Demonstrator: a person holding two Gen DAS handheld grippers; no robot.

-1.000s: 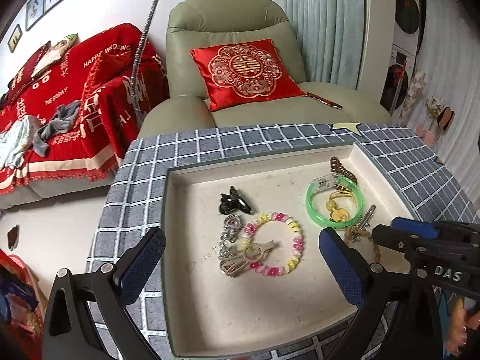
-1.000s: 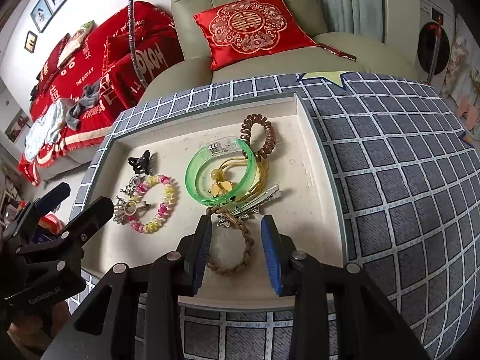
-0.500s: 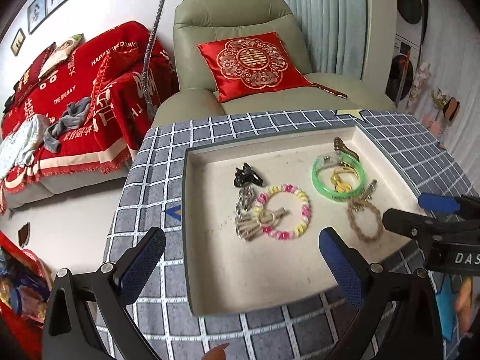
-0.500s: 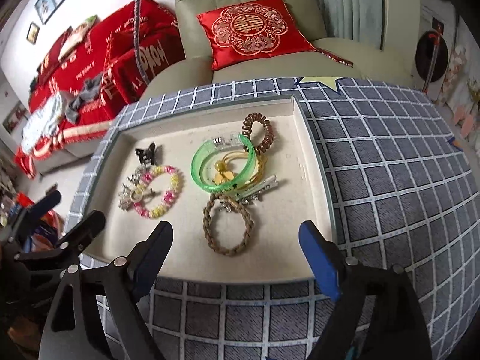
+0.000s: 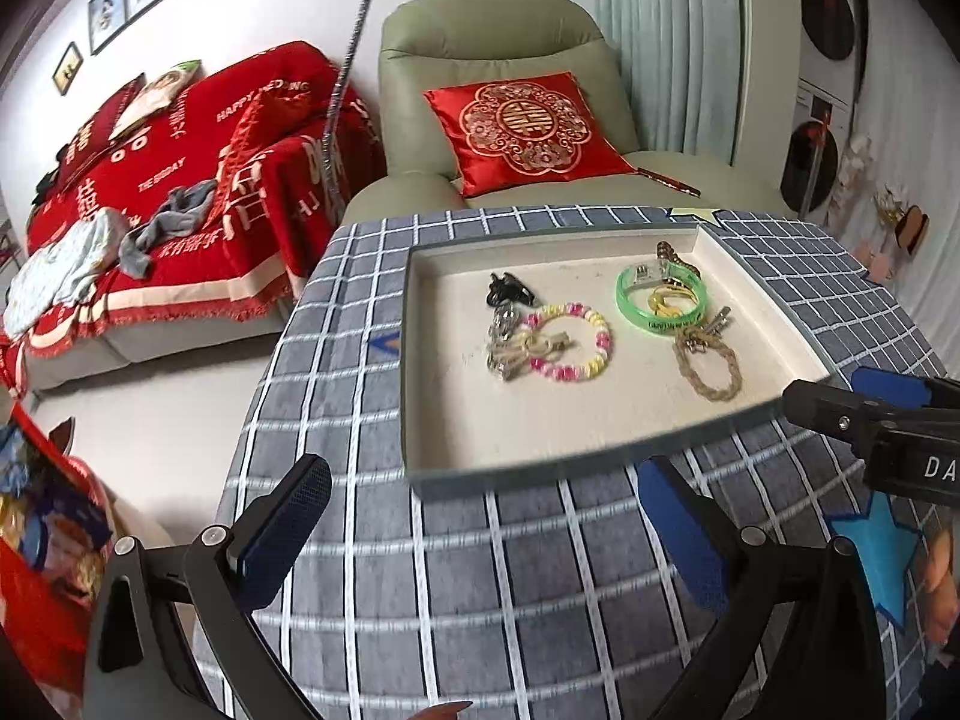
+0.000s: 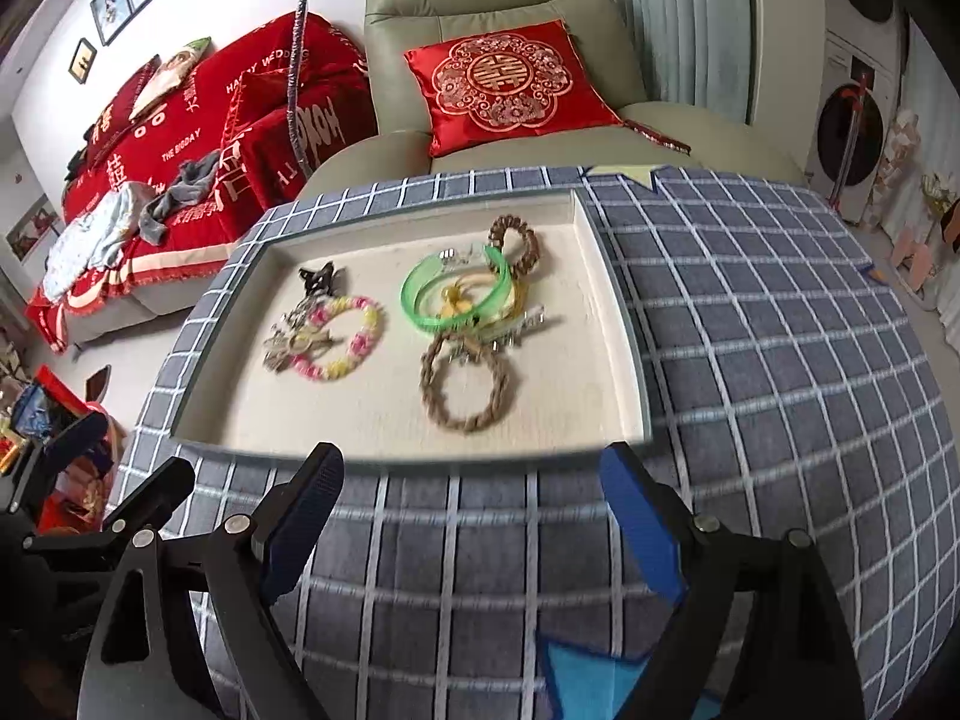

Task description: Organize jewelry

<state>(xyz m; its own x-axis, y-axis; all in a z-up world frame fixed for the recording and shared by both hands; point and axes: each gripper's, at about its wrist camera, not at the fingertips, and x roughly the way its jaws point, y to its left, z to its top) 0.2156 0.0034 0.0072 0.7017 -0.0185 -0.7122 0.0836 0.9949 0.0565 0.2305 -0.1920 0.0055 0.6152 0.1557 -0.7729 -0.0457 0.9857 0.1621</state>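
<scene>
Both tools, left [image 5: 480, 534] and right [image 6: 474, 516], gape empty; red throw [image 5: 180, 174] reads "HAPPY WEDDING".

Both wrist views face the tray [image 5: 762, 300] [image 6: 606, 276] (left camera leftward), shared

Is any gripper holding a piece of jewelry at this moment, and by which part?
Nothing is held. The left gripper and the right gripper are both open and empty, short of the tray.

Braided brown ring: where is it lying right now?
In both wrist views the braided brown ring lies in the tray, right of centre toward its near edge, just in front of the green bangle and right of the beaded bracelet.
</scene>
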